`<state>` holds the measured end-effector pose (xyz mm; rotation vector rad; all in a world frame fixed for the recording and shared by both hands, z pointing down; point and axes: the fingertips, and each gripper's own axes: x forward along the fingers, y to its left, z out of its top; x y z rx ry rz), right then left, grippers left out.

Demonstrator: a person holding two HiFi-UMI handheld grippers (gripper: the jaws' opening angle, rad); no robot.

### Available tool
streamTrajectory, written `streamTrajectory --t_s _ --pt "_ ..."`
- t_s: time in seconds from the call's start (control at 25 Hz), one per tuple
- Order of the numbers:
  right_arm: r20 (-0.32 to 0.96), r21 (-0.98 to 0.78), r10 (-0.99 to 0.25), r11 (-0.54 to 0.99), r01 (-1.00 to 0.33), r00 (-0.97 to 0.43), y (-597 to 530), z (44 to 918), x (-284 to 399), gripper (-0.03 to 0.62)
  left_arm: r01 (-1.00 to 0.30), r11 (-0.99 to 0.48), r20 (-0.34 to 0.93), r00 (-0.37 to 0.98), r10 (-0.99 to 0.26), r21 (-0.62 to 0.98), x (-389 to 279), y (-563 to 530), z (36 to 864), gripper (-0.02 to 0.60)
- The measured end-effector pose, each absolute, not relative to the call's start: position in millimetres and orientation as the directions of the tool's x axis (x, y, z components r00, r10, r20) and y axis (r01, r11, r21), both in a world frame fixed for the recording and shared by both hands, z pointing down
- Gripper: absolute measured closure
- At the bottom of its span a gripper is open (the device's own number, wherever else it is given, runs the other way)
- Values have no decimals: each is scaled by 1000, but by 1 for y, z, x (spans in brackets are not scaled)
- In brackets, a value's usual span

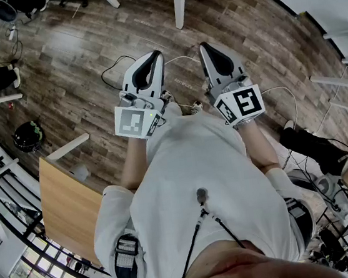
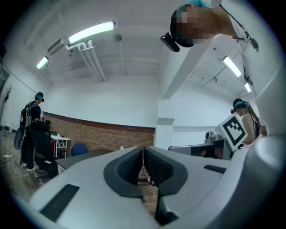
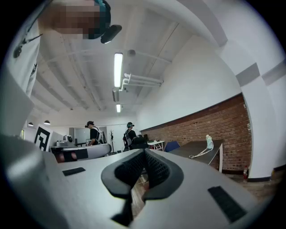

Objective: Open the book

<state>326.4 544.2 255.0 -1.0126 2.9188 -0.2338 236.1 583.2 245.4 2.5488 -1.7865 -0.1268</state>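
Observation:
No book shows in any view. In the head view I hold both grippers side by side at waist height, over the wooden floor (image 1: 77,65). My left gripper (image 1: 153,58) is shut with nothing between its pads; in its own view the black ribbed pads (image 2: 134,163) meet at the tip. My right gripper (image 1: 206,48) is also shut and empty, and its pads (image 3: 154,167) touch at the front. Both point level into the room. Each gripper's marker cube shows in the other's view: the right one's (image 2: 233,129), the left one's (image 3: 42,137).
A light wooden tabletop (image 1: 69,211) lies at my lower left. Cables (image 1: 115,67) trail over the floor, with white table legs (image 1: 179,9) beyond. Other people (image 3: 94,133) stand farther off. A dark table (image 3: 196,150) with a bottle stands by the brick wall (image 3: 214,120).

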Motion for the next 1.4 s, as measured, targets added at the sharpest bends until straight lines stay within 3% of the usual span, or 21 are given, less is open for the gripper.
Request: streamTrajectory --t_s 0.36,0.64,1.4 --pt "-6 -170 -585 800 -576 -811 592 259 392 559 -958 -282 -55 279 -959 51 298 645 245 554" --pt "-8 -156 -531 838 -523 -848 624 255 399 559 -973 -213 -58 208 -976 95 302 680 248 554" --pt "-27 -166 -533 837 -522 -846 624 252 419 557 -975 -217 -51 215 -975 46 324 679 245 554"
